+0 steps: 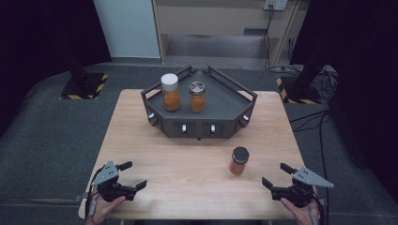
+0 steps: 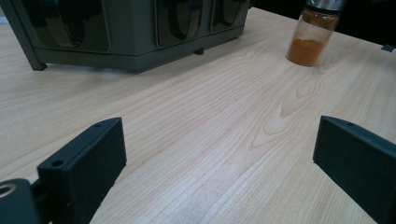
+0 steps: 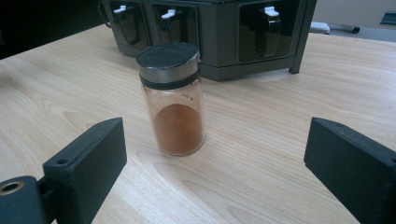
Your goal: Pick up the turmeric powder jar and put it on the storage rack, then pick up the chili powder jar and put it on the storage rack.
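Observation:
A glass spice jar [image 1: 239,161] with a black lid and orange-brown powder stands upright on the wooden table [image 1: 187,159], right of centre. In the right gripper view the jar [image 3: 173,100] stands just beyond the wide-apart jaws of my right gripper [image 3: 215,158]. That right gripper [image 1: 277,175] is open near the front right edge. My left gripper [image 1: 133,175] is open at the front left, nothing between its jaws. In the left gripper view the jar [image 2: 315,33] stands far off at upper right, beyond my left gripper [image 2: 219,154].
A dark grey angular rack [image 1: 225,105] sits at the table's back centre. On its top tray stand a white-lidded jar [image 1: 170,92] and a metal-lidded jar [image 1: 197,96], both with orange powder. Its front face [image 3: 224,28] has compartments with small white handles.

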The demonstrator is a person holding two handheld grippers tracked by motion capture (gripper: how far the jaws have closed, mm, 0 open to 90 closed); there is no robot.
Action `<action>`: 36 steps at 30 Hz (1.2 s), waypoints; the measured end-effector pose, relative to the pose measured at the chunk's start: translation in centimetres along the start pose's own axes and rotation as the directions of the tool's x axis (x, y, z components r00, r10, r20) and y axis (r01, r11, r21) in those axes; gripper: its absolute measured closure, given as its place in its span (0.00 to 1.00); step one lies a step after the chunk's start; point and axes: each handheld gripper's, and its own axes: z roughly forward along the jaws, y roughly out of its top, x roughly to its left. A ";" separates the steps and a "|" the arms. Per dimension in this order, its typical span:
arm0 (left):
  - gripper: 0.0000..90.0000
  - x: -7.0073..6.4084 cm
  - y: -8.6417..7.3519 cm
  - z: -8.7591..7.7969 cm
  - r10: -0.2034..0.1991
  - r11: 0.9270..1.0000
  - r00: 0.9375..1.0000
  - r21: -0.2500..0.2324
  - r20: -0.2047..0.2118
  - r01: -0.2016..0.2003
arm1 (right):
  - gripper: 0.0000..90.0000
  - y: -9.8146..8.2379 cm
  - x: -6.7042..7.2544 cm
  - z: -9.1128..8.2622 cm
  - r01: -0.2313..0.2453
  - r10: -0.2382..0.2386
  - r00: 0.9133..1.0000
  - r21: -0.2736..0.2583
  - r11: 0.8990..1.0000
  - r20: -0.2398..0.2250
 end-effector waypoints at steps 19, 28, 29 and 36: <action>0.02 0.0 0.0 0.0 0.005 1.000 1.000 0.001 0.003 -0.005 | 0.05 0.0 0.1 -0.3 -0.013 0.013 1.000 -0.011 1.000 -0.001; 0.02 0.0 0.0 0.0 0.004 1.000 1.000 0.000 0.002 -0.004 | 0.04 0.2 0.0 -0.6 -0.013 0.013 1.000 -0.019 1.000 -0.014; 0.02 -0.1 0.0 0.0 0.004 1.000 1.000 0.000 0.002 -0.004 | 0.04 0.3 0.0 -0.6 -0.012 0.012 1.000 -0.019 1.000 -0.011; 0.02 -0.1 0.0 0.0 0.005 1.000 1.000 -0.001 0.002 -0.005 | 0.06 0.8 -0.1 -0.9 -0.021 0.020 0.999 -0.027 0.999 -0.027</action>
